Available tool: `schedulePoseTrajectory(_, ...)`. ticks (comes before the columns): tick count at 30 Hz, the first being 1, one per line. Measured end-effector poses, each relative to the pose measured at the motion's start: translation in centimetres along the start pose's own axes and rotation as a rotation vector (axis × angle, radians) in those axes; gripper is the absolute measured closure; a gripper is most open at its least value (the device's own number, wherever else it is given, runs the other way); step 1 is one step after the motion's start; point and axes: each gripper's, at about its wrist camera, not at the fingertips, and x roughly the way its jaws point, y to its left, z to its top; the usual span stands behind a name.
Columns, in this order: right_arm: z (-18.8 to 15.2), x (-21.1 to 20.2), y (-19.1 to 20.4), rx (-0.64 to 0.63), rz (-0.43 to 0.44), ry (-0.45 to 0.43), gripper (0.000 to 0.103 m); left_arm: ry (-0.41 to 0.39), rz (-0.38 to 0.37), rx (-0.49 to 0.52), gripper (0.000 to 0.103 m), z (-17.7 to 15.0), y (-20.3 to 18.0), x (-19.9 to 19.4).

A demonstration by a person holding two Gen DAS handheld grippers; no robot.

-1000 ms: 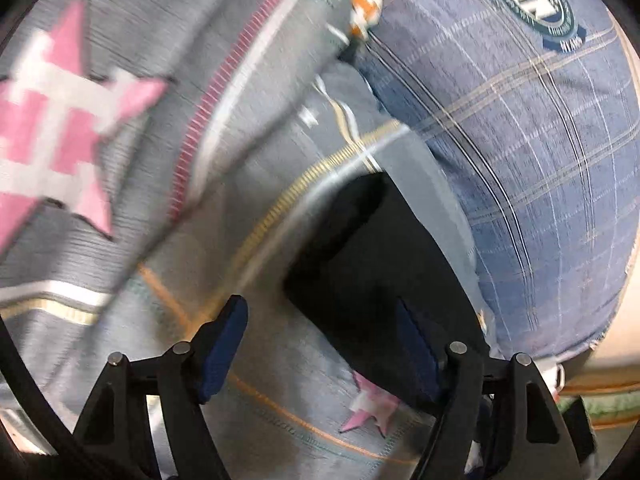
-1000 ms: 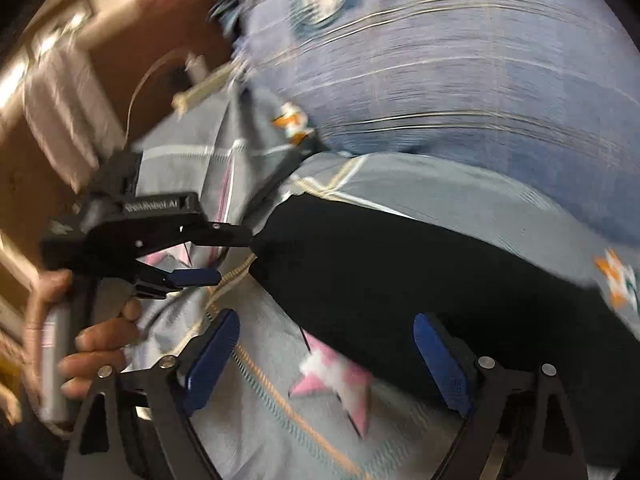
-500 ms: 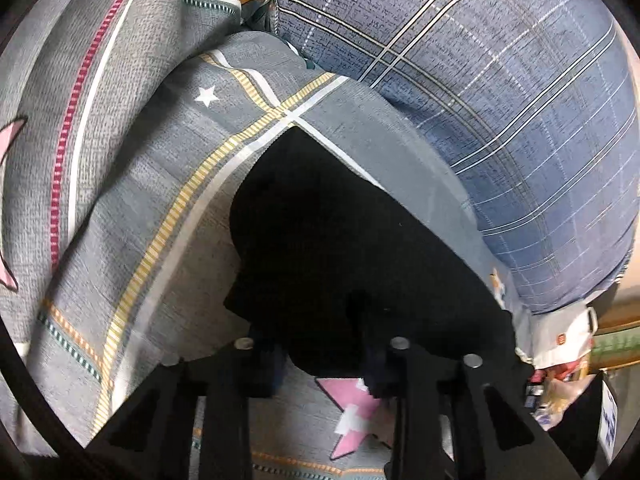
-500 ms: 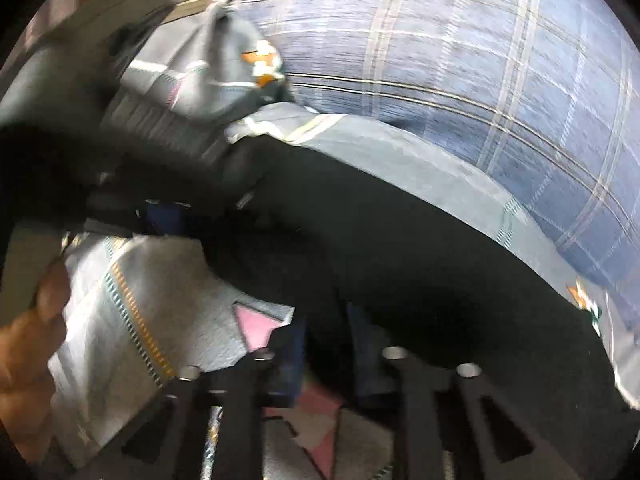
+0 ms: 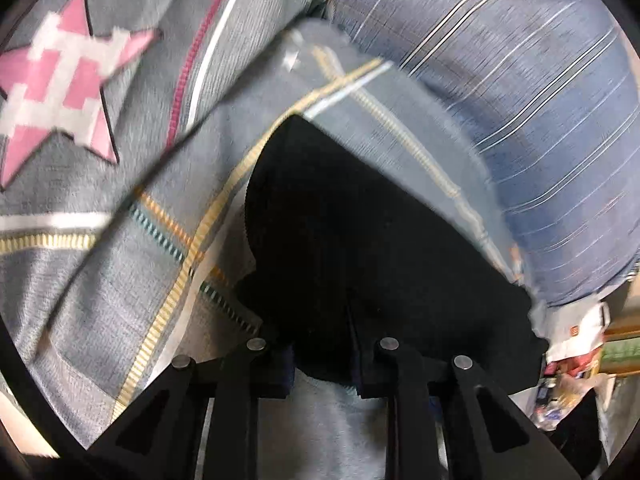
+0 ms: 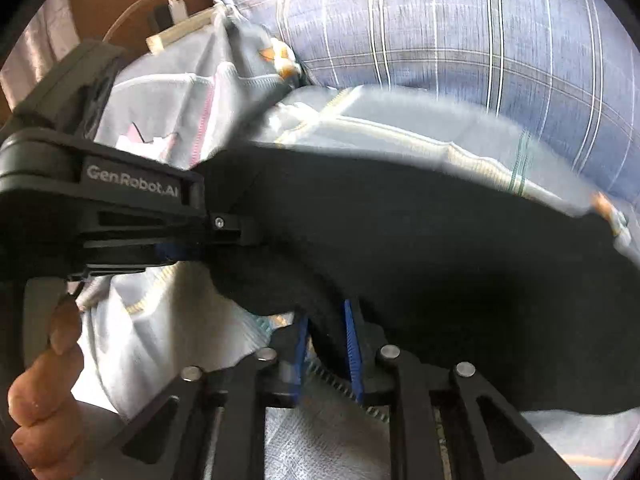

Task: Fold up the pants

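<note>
Both tools are clamped on the near edge of the black pants (image 5: 360,240), which lie across the patterned bedspread (image 5: 120,272) just before the blue plaid pillow (image 5: 540,120). The left tool (image 5: 324,354) has just closed on the hem; the right tool (image 6: 326,354) pinches it alongside. The fabric looks soft, light and limp, so it likely sags between grips; holding at the corners should suit best.

Both wrist views steep downward, close over black pants (image 5: 360,240) on patterned bedding (image 5: 100,272); shared.

Matt black cloth pants (image 5: 360,240)
</note>
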Motion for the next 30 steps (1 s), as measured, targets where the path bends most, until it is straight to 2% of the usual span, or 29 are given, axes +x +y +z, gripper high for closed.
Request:
schedulePoseTrajectory(2, 0.1, -2.0, -0.8, 0.067, 0.063, 0.009, 0.065, -0.02, -0.003, 0.017, 0.081, -0.2, 0.0, -0.8)
schedulePoseTrajectory(3, -0.2, -3.2, -0.7, 0.076, 0.091, -0.013, 0.055, -0.026, -0.001, 0.022, 0.081, -0.4, -0.1, -1.0)
schedulePoseTrajectory(4, -0.5, -4.8, -0.9, 0.08, 0.102, -0.049, 0.04, -0.029, 0.014, 0.031, 0.081, -0.6, -0.2, -1.0)
schedulePoseTrajectory(5, -0.9, -6.7, -1.3, 0.083, 0.105, -0.095, 0.033, -0.025, 0.03, 0.037, 0.081, -0.7, -0.2, -0.7)
schedulePoseTrajectory(6, -1.1, -7.8, -1.7, 0.084, 0.112, -0.119, 0.02, -0.016, 0.053, 0.04, 0.08, -0.9, -0.4, -0.3)
schedulePoseTrajectory(7, -1.7, -9.3, -2.6, 0.092, 0.127, -0.148, 0.011, -0.007, 0.072, 0.039, 0.079, -0.9, -0.5, 0.1)
schedulePoseTrajectory(11, -3.4, -11.7, -6.5, 0.139, 0.132, -0.156, 0.01, -0.023, 0.13, 0.055, 0.069, -0.7, -1.9, 1.2)
schedulePoseTrajectory(13, -4.0, -12.6, -9.1, 0.16, 0.089, -0.157, 0.01, -0.035, 0.179, 0.077, 0.062, -0.6, -2.6, 1.7)
schedulePoseTrajectory(16, -4.9, -13.1, -12.9, 0.212, 0.016, -0.15, 0.01, -0.065, 0.241, 0.109, 0.059, -0.8, -3.7, 1.8)
schedulePoseTrajectory(20, -6.4, -11.7, -16.7, 0.291, 0.003, -0.126, 0.01, -0.08, 0.3, 0.192, 0.055, -0.6, -4.3, 2.3)
schedulePoseTrajectory(22, -7.6, -10.3, -17.9, 0.316, -0.013, -0.096, 0.01, -0.09, 0.327, 0.214, 0.043, -0.6, -4.4, 2.5)
schedulePoseTrajectory(23, -8.1, -9.8, -18.2, 0.32, -0.02, -0.086, 0.01, -0.092, 0.335, 0.221, 0.041, -0.5, -4.3, 2.5)
schedulePoseTrajectory(25, -8.7, -8.1, -18.7, 0.329, -0.014, -0.057, 0.01, -0.087, 0.335, 0.229, 0.04, -0.2, -4.4, 2.9)
schedulePoseTrajectory(27, -8.6, -8.3, -18.5, 0.314, -0.04, -0.088, 0.01, -0.099, 0.33, 0.227, 0.041, -0.2, -4.5, 2.9)
schedulePoseTrajectory(29, -8.3, -7.9, -18.3, 0.308, -0.044, -0.082, 0.006, -0.116, 0.329, 0.249, 0.049, -0.4, -5.0, 2.9)
schedulePoseTrajectory(30, -8.5, -7.8, -18.2, 0.301, -0.046, -0.095, 0.004, -0.128, 0.334, 0.266, 0.057, -0.5, -5.4, 3.0)
